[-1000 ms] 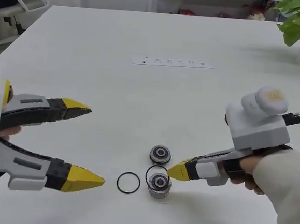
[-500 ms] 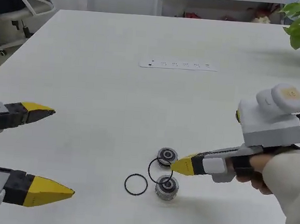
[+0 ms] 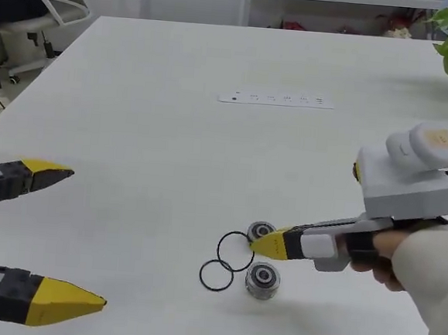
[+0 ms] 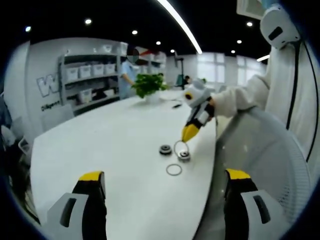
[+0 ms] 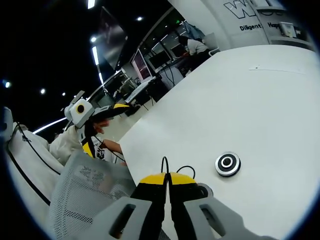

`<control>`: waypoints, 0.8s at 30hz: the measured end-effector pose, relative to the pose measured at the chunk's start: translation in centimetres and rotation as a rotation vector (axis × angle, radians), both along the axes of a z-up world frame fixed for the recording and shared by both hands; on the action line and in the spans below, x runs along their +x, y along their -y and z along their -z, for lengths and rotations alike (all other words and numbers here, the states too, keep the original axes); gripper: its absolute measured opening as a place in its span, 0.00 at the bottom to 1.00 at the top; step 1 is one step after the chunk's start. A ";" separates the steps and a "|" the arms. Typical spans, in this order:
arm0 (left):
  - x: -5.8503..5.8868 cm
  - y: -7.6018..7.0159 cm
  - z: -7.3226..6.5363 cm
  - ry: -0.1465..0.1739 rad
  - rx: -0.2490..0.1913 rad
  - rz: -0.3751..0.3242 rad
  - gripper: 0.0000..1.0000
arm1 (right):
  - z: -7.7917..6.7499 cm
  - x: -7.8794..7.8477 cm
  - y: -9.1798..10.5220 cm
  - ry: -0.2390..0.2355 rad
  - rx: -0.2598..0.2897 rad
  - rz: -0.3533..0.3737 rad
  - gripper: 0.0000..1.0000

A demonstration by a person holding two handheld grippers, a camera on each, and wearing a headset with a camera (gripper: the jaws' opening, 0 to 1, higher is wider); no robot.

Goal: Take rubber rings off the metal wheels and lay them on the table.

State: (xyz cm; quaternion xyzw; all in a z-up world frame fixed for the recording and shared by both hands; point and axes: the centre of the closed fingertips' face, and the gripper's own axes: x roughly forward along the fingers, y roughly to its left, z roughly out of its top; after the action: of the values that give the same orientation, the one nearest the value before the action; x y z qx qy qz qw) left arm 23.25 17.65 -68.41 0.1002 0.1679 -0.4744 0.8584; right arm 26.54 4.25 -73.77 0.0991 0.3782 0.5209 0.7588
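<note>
Right tool point(image 3: 256, 246) on ring point(image 3: 219, 249) near table point(image 3: 170, 155) edge

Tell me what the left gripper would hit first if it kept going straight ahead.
Likely the loose rubber ring lying flat on the table, centred ahead of the open left gripper, nearer than the wheels; gripper height is unclear.
</note>
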 end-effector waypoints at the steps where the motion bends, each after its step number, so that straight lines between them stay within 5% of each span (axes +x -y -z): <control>1: -0.1 0.0 0.0 -0.001 -0.002 0.002 1.00 | 0.1 0.0 -0.1 0.001 -0.002 0.000 0.00; 18: -0.7 -1.0 0.9 -0.022 -0.005 0.017 1.00 | 0.7 -0.4 -2.4 -0.006 0.065 -0.003 0.00; 24: -0.7 -1.1 1.0 -0.025 -0.007 0.019 1.00 | 1.7 -0.8 -2.8 -0.014 0.046 -0.012 0.00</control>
State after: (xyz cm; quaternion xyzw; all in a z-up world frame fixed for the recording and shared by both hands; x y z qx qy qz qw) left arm 22.53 18.78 -69.36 0.0928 0.1761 -0.4842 0.8520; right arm 25.73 7.02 -75.48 0.1177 0.3719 0.5334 0.7505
